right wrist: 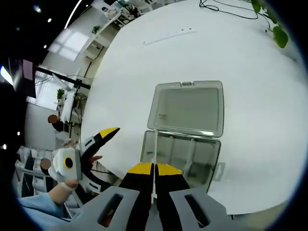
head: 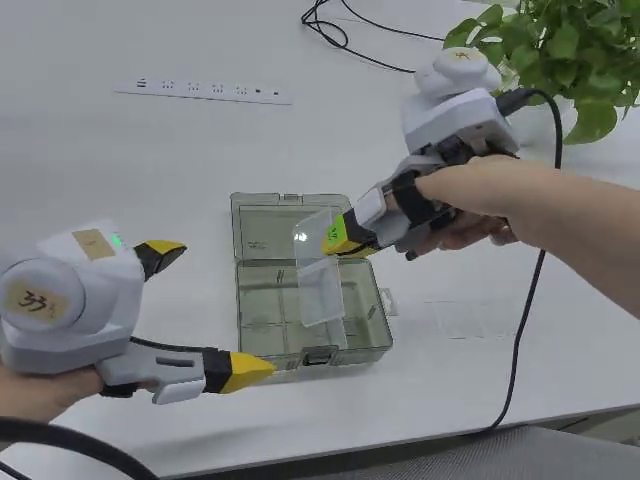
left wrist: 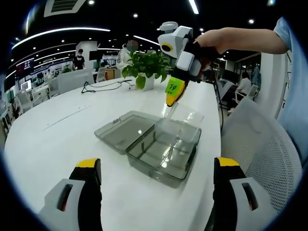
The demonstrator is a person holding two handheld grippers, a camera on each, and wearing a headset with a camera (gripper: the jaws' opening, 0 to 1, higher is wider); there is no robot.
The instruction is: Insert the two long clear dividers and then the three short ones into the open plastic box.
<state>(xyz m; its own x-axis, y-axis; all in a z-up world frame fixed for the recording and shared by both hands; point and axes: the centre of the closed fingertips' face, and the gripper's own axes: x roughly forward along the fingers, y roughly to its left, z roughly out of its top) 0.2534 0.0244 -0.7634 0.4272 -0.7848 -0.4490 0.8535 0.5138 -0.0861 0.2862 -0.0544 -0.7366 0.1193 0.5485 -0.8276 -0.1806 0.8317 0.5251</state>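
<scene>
Hovering over the open plastic box point(head: 372, 312), the right claw point(head: 335, 240) is clenched on a clear divider point(head: 320, 285), pinched at its top corner. The sheet hangs tilted above the middle of the base. The lid point(head: 265, 225) lies flat behind. The left claw point(head: 220, 308) is spread wide and holds nothing, just off the box's front-left corner. Bare white surface point(head: 120, 160) all round; power strip point(head: 205, 90) well apart. The left unit's round cap point(head: 35, 302) reads "33"; the right's green tag point(left wrist: 173, 87) reads "59".
</scene>
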